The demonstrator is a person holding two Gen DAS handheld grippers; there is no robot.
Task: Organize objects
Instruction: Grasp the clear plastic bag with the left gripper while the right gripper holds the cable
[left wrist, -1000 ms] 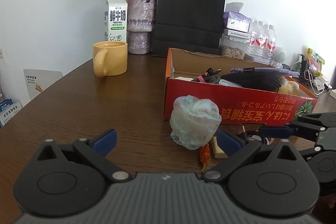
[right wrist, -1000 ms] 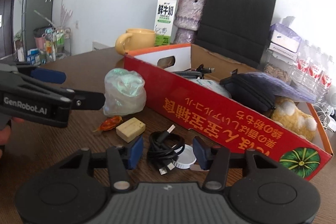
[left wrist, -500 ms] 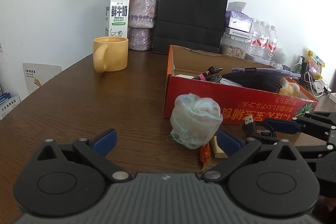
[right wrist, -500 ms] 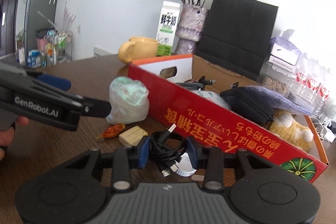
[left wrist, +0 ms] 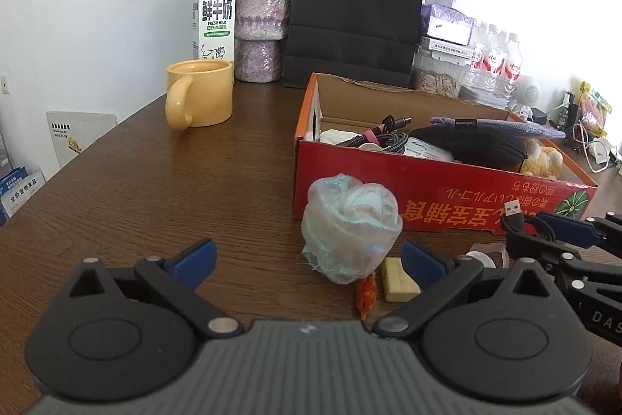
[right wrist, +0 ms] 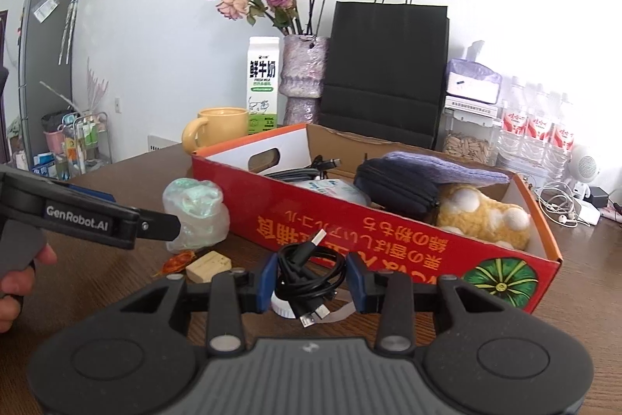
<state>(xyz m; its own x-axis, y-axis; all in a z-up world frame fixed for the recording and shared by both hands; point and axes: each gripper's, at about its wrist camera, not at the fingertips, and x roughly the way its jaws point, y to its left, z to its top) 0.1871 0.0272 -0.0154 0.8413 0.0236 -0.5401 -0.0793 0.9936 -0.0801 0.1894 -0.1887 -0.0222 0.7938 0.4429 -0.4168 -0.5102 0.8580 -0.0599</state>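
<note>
On the far left of the brown table [left wrist: 136, 189] stands a yellow mug [left wrist: 200, 96], with a milk carton [left wrist: 215, 16] and a purple vase [left wrist: 261, 26] of dry roses behind it. A black paper bag [left wrist: 355, 10] stands just right of the vase.

Near the camera, the left gripper [left wrist: 307, 261] has its blue jaws spread wide with nothing between them. Just past it sits a crumpled plastic bag [left wrist: 350, 228] — a soft, pale ball touching the table. Beside the bag lie a small orange wrapper [left wrist: 366, 294] and a little tan block [left wrist: 398, 279].

Behind them is the red cardboard box [right wrist: 388, 232], open on top. Inside it are cables, a dark pouch [right wrist: 396, 187] with a purple cloth over it, and a yellow plush toy [right wrist: 486, 216].

To the right, in front of the box, the right gripper [right wrist: 313, 282] has its jaws squeezed on a coiled black USB cable [right wrist: 307, 275] — the coil is lifted, with one plug sticking up. Under it a small white lid [right wrist: 282, 306] rests on the table. Water bottles [left wrist: 493, 61] stand far off on the right.
</note>
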